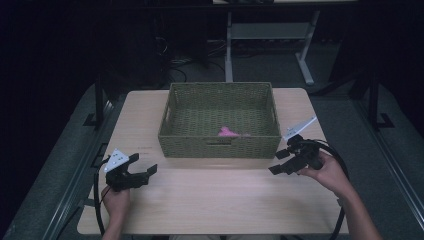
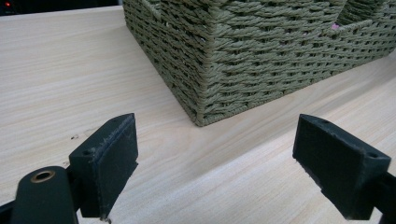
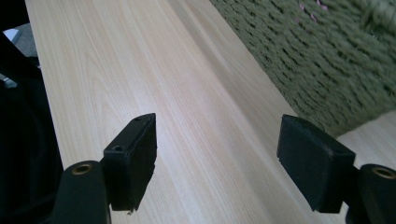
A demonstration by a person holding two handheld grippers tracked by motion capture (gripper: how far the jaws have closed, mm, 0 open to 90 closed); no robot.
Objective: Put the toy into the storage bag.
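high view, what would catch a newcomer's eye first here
The green woven basket sits at the middle of the pale wooden table, with a small pink thing lying inside near its front wall. On either side of it a hand holds a black tool, the left tool and the right tool, both with jaws open and nothing between them.

I see a light wood table (image 1: 210,200) with a straight grain, lit from above, the brightest thing in an otherwise dim room. Around it the floor (image 1: 60,165) is grey. Beyond the far edge stands a white desk frame (image 1: 267,35) with two legs and a crossbar, and dark cables (image 1: 175,60) lie tangled on the floor to its left. Black stands (image 1: 98,100) rise on both sides of the table. The back of the room is too dark for me to read.
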